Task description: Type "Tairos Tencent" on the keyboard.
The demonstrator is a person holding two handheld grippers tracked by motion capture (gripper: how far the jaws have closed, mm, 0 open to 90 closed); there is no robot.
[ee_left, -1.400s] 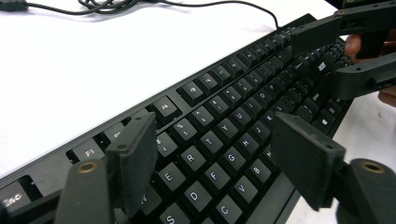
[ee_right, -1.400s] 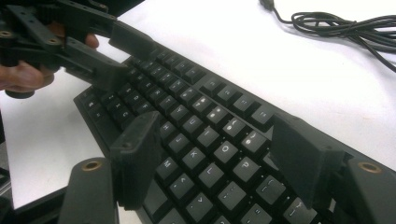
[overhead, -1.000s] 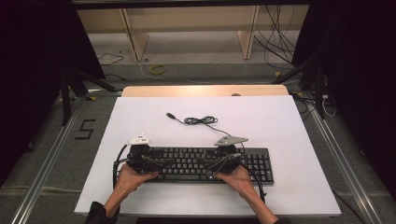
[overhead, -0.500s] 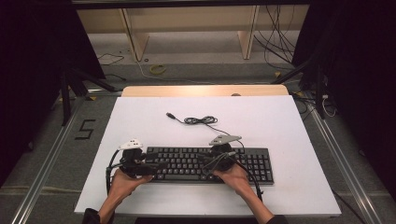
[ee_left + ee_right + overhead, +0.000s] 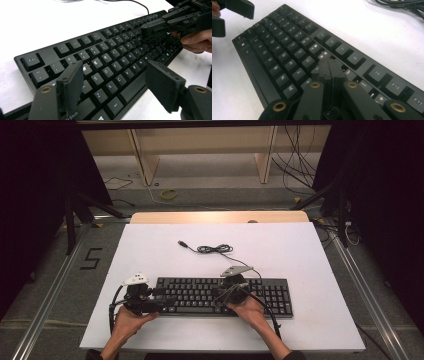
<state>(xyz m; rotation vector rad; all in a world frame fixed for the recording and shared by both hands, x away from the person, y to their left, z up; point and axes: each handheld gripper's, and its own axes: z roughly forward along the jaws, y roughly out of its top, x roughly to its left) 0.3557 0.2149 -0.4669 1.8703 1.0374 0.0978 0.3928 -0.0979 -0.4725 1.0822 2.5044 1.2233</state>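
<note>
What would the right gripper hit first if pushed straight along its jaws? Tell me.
The right gripper, jaws shut, points down at the keyboard. It would likely meet the keys just above the J and U first, though depth is hard to judge.

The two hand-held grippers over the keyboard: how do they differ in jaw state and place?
The left hand-held gripper has its jaws wide apart with nothing between them; the right hand-held gripper has just closed its jaws together, pad against pad, on nothing. The left one sits at the keyboard's left end, the right one over its middle keys. Both are black, each held in one hand, low over the keys.
</note>
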